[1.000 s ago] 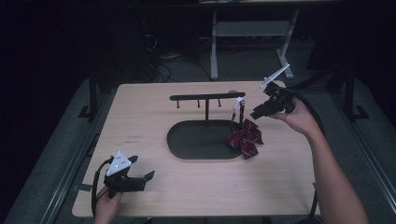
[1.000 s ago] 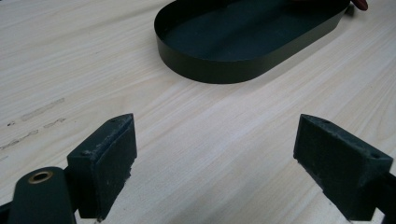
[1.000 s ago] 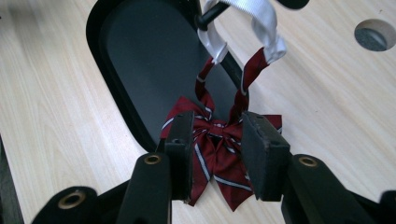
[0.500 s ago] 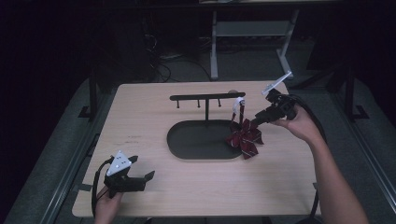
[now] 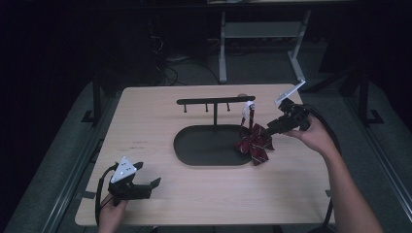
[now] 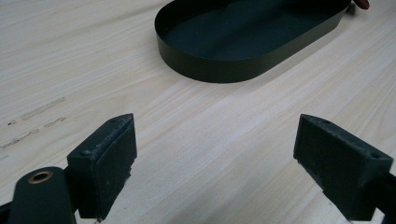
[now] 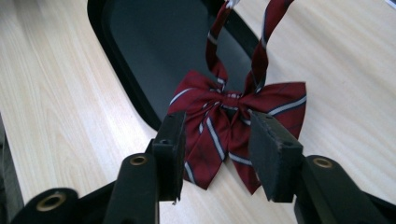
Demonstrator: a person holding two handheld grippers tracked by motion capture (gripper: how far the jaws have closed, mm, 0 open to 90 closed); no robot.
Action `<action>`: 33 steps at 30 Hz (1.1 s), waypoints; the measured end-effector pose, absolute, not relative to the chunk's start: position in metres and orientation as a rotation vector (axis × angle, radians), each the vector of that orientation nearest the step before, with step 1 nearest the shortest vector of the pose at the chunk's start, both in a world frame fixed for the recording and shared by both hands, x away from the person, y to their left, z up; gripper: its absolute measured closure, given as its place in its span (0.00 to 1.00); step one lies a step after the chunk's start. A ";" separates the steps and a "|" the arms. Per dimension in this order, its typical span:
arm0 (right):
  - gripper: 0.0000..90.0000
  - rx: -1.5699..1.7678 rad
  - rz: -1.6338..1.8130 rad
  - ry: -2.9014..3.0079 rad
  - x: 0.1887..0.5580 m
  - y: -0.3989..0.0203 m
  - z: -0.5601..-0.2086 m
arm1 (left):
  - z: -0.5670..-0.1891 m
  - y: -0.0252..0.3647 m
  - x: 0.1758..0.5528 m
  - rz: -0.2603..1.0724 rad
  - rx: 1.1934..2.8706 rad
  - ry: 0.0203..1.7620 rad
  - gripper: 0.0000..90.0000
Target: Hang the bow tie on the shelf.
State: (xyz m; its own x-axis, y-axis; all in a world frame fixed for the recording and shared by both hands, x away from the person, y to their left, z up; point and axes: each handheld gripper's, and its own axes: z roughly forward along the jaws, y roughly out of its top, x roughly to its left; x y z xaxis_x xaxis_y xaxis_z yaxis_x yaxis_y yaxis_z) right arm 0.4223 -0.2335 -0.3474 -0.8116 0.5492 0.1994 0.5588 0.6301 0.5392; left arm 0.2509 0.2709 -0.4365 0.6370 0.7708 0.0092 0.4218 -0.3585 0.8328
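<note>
A dark red striped bow tie (image 5: 253, 143) (image 7: 224, 121) lies on the right rim of the black oval tray (image 5: 194, 156), its strap (image 5: 248, 114) looped up to the end of the black rack (image 5: 215, 101). My right gripper (image 5: 268, 132) (image 7: 217, 149) points down at the bow from the right. Its jaws have just been opening and now stand on either side of the bow's tails without pressing them. My left gripper (image 5: 148, 174) (image 6: 215, 163) rests near the table's front left corner, wide open over bare wood, facing the tray (image 6: 210, 70).
The wooden table (image 5: 311, 194) has free surface on the left, front and right of the tray. The rack's post stands in the tray's back part, with small pegs hanging from its bar. A metal table frame (image 5: 223, 43) stands on the dark floor behind.
The right gripper has sunk a little towards the bow and its jaws have spread apart. The bow has settled on the tray's rim. The left gripper has stayed put.
</note>
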 end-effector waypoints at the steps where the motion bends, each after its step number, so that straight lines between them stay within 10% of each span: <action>1: 0.61 -0.955 -0.941 -2.824 0.420 -0.233 -0.348 | -0.436 0.271 0.251 0.512 1.994 0.934 0.14; 33: 0.52 -0.994 -0.951 -2.792 0.393 -0.250 -0.381 | -0.437 0.271 0.251 0.512 1.993 0.936 0.14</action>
